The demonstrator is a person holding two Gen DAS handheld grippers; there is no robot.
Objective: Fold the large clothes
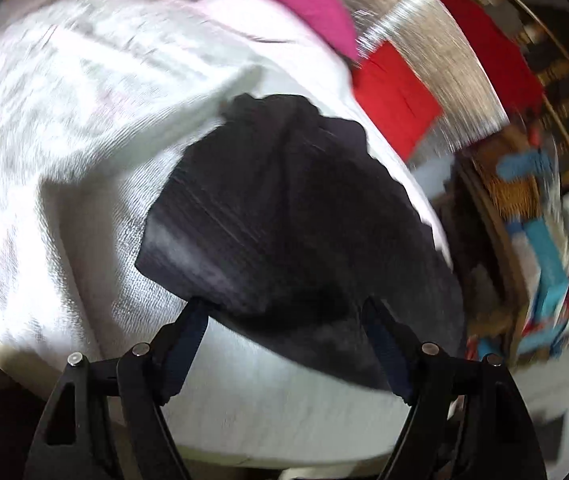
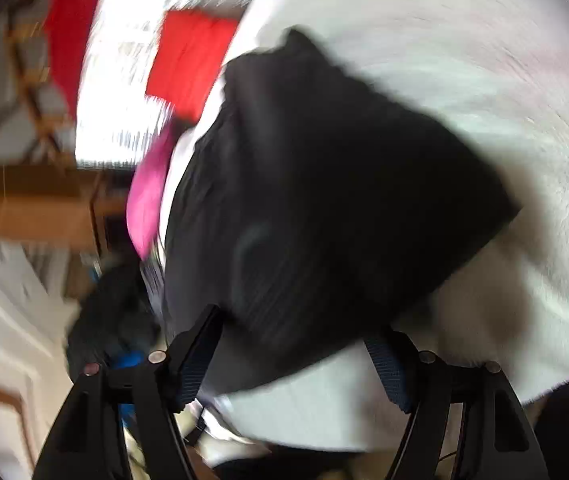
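Bed: a white textured bedspread (image 1: 64, 168) fills most of both views and serves as the folding surface.
Garment: a black garment (image 1: 284, 208) lies on the bedspread in a rough folded slab, one corner pointing away, its near edge right at the tips of both tools; in the right wrist view it (image 2: 324, 200) looks bunched and uneven.
Other laundry: a red cloth (image 1: 396, 100) and a magenta piece (image 1: 308, 4) lie beyond the black one, near the far edge of the bed.
Left gripper: the left gripper (image 1: 284, 312) has its jaws spread wide, the garment's near hem lying between and over the tips; nothing looks pinched.
Right gripper: the right gripper (image 2: 296, 340) is likewise spread wide at the same hem, holding nothing as far as the blur allows me to say.
Step in hand: probably taking hold of the near edge for the next fold.
Doing it well: set each tool near a corner of the hem, catch all the layers and not the bedspread beneath, close both together, then lift evenly so the fold lands square.
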